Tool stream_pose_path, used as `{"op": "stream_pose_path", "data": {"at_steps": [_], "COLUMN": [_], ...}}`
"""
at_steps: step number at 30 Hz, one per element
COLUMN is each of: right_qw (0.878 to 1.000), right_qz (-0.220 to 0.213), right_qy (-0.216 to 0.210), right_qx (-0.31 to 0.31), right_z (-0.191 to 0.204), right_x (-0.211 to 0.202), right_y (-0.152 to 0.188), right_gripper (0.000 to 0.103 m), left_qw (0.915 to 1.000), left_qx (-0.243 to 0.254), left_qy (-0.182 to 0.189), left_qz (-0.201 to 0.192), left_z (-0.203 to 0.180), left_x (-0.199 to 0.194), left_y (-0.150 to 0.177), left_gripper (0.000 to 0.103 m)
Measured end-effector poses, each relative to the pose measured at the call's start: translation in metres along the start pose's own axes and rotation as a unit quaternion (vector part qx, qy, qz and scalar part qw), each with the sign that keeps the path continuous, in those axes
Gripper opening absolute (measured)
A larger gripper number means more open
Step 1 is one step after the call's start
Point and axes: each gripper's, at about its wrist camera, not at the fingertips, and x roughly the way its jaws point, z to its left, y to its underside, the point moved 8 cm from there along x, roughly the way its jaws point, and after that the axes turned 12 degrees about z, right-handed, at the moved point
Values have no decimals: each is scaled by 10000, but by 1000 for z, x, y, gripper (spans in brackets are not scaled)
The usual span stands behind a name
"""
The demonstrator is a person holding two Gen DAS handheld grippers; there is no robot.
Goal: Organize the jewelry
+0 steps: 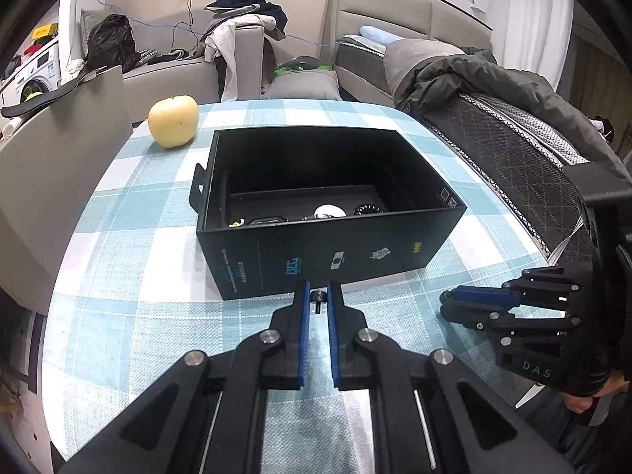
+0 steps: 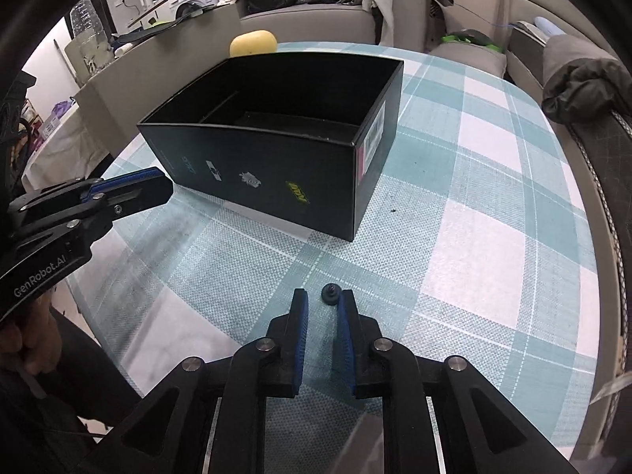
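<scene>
Our right gripper (image 2: pixel 322 300) has its jaws slightly apart, gripping nothing. A small black stud (image 2: pixel 331 294) lies on the checked table (image 2: pixel 454 276) against one fingertip, near the front edge. Our left gripper (image 1: pixel 318 288) is closed. A knurled black piece (image 1: pixel 318 297) shows at its tips, but we cannot tell if it is pinched. Beyond stands the black box (image 1: pixel 328 252), mid-table, already holding a white piece (image 1: pixel 330 210) and a coiled band (image 1: pixel 368 209). We judge the sorting well along, with these last small pieces left.

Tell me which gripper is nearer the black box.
Left. The left gripper is right at the black box front wall; the right gripper is farther back, over the tablecloth.
</scene>
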Motion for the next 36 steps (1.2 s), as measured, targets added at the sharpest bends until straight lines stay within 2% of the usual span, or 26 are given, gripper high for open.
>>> {"op": "stream_pose_path", "data": {"at_steps": [7, 9, 12, 18, 25, 36], "right_qw": [9999, 9997, 9997, 9978, 9899, 9866], "right_qz": [-22, -29, -45, -650, -1336, -1536], "right_qy": [156, 245, 237, -64, -460, -545], "right_qx": [-32, -45, -46, -104, -115, 64], "right_z": [1, -1, -1, 11, 25, 16], "right_x": [1, 2, 1, -32, -67, -76], "right_y": [-3, -6, -7, -16, -31, -36], "right_gripper": [14, 10, 10, 10, 10, 10], "left_qw": [10000, 10000, 10000, 9998, 9989, 9971], "left_qx": [-13, -20, -50, -77, -163, -268], "left_qy": [-8, -3, -17, 7, 108, 182], "left_qz": [-19, -28, -25, -158, -423, -682], "left_z": [1, 1, 3, 6, 13, 22], "left_x": [-1, -2, -2, -12, -28, -41], "left_y": [1, 2, 3, -1, -7, -18], "left_gripper": [4, 4, 4, 4, 4, 4]}}
